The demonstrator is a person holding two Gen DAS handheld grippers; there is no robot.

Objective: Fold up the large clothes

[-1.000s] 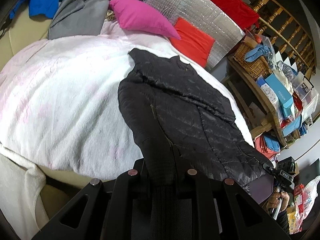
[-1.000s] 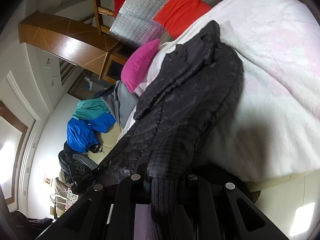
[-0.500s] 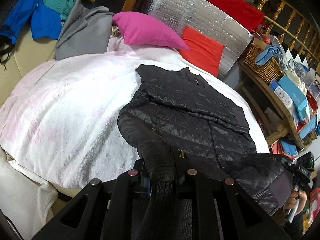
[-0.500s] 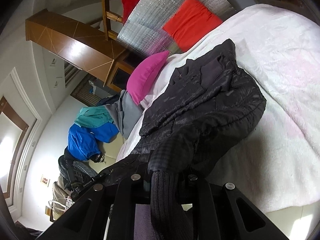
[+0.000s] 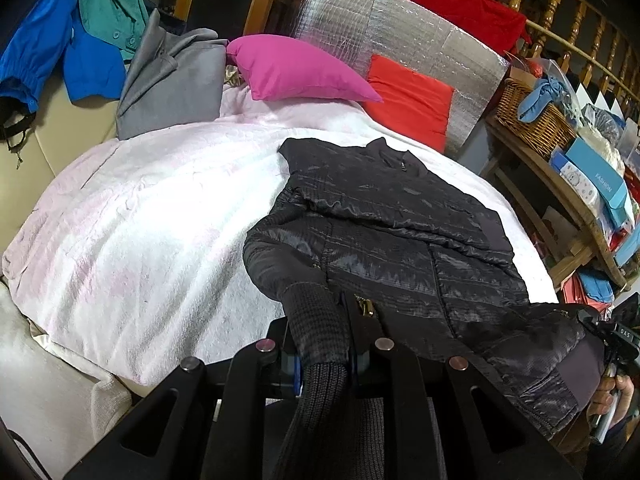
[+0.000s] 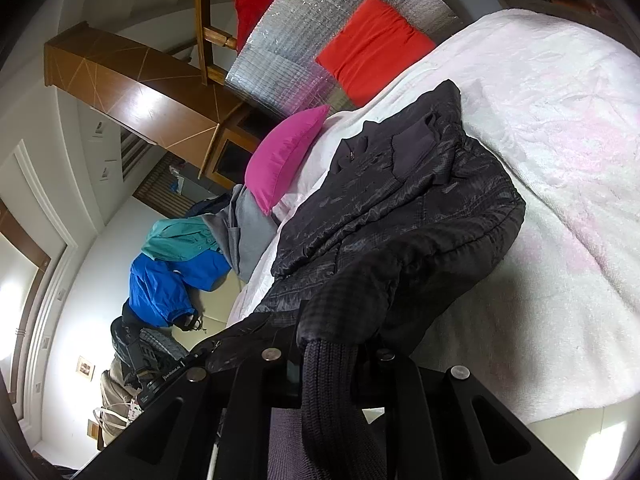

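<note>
Left claw (image 5: 322,354): pinching the ribbed knit cuff (image 5: 320,332) of my black quilted puffer jacket (image 5: 400,240); sleeve runs ahead
Jacket: lies on the white fleecy bed blanket (image 5: 140,240); collar far, hem near; long axis away from me
Right claw (image 6: 326,364): pinching the other ribbed cuff (image 6: 328,364); both claws equally near

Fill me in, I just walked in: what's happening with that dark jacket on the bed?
A person is folding the black jacket, which lies on the white blanket. The left gripper is shut on one ribbed cuff; the right gripper is shut on the other ribbed cuff. Both sleeves are drawn toward the near edge; no fold is made yet.
</note>
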